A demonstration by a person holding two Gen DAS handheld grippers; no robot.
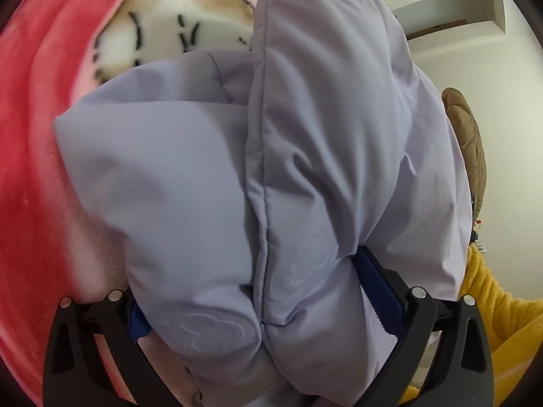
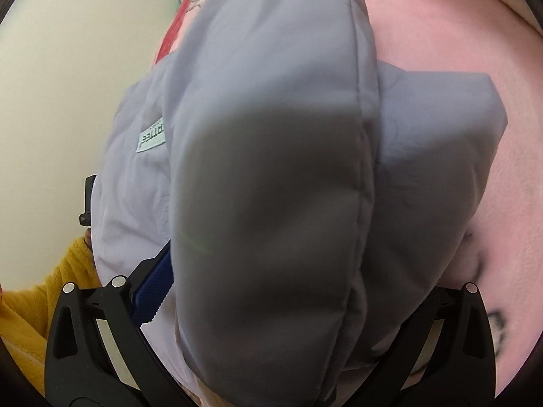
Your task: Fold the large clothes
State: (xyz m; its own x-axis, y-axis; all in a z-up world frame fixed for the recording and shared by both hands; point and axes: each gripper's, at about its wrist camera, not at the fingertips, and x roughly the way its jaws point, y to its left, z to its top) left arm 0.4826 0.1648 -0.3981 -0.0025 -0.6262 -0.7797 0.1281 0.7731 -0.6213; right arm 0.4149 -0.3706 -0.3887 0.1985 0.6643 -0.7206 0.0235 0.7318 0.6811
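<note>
Pink and red plush blanket (image 1: 37,156) with a white patch marked by black strokes fills the left side of the left wrist view, and a pale wall with a white shelf (image 1: 468,6) shows at the upper right. Over the blanket lies a puffy lilac jacket (image 1: 190,176), bulging toward the camera, with a stitched placket edge running down its middle and a faint embossed cloud-like logo low on the left panel. The left gripper (image 1: 258,308) has its jaws spread wide around a thick bundle of this jacket; the blue pad (image 1: 376,288) on the right finger presses against the fabric, and the other blue pad only peeks out from under the padding. A brown quilted garment (image 1: 468,135) sits at the right edge, and a yellow fleecy sleeve (image 1: 492,312) lies below it.

Cream wall takes up the left of the right wrist view, with the pink blanket (image 2: 458,34) on the right. The same jacket (image 2: 271,176) crowds the frame, a padded fold hanging right before the lens and a pale green label (image 2: 151,140) showing on the lining. The right gripper (image 2: 271,291) is clamped on the jacket, one blue pad (image 2: 152,291) visible against the cloth, the other finger hidden behind the fold. A yellow sleeve (image 2: 30,302) shows at the lower left
</note>
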